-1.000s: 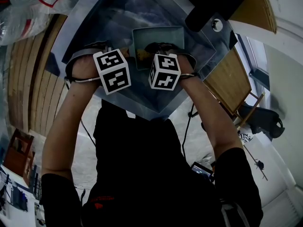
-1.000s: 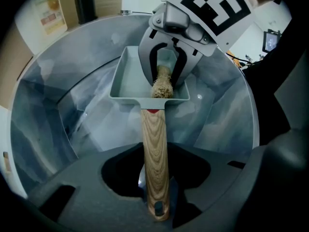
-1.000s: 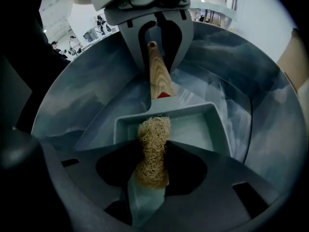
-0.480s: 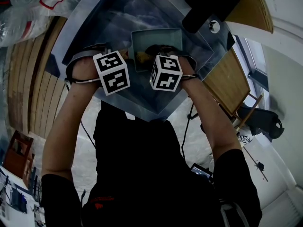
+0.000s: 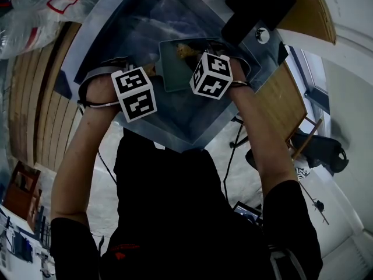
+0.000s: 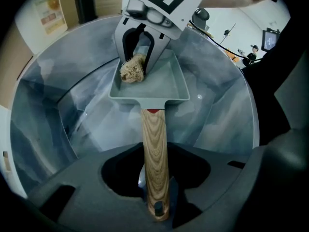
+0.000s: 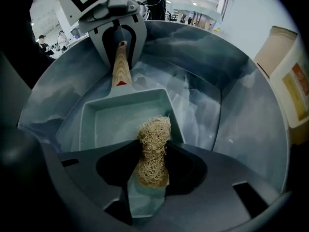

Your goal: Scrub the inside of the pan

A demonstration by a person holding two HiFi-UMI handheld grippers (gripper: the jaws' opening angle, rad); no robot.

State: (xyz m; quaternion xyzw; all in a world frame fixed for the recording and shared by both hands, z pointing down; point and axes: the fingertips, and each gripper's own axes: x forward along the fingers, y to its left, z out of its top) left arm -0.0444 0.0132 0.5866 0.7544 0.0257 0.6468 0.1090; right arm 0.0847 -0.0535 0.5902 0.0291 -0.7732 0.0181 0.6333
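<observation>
A square grey-green pan (image 6: 150, 85) with a wooden handle (image 6: 154, 153) is held level inside a steel sink. My left gripper (image 6: 155, 197) is shut on the end of that handle. My right gripper (image 7: 152, 170) is shut on a tan fibre scrubber (image 7: 153, 149), whose tip reaches over the pan's (image 7: 123, 122) near rim. In the left gripper view the scrubber (image 6: 133, 70) rests on the pan's floor at its far left corner. In the head view the pan (image 5: 175, 69) lies between the two marker cubes, with the scrubber (image 5: 185, 51) at its far edge.
The steel sink (image 5: 145, 22) surrounds the pan on all sides. A black object (image 5: 256, 7) overhangs its far right corner. Wooden boards (image 5: 285, 98) lie to the right, plastic bags (image 5: 35, 10) at the top left. A paper carton (image 7: 289, 81) stands beyond the sink's rim.
My right gripper has moved with the scrubber across the pan toward its far edge. The pan and my left gripper have shifted only slightly.
</observation>
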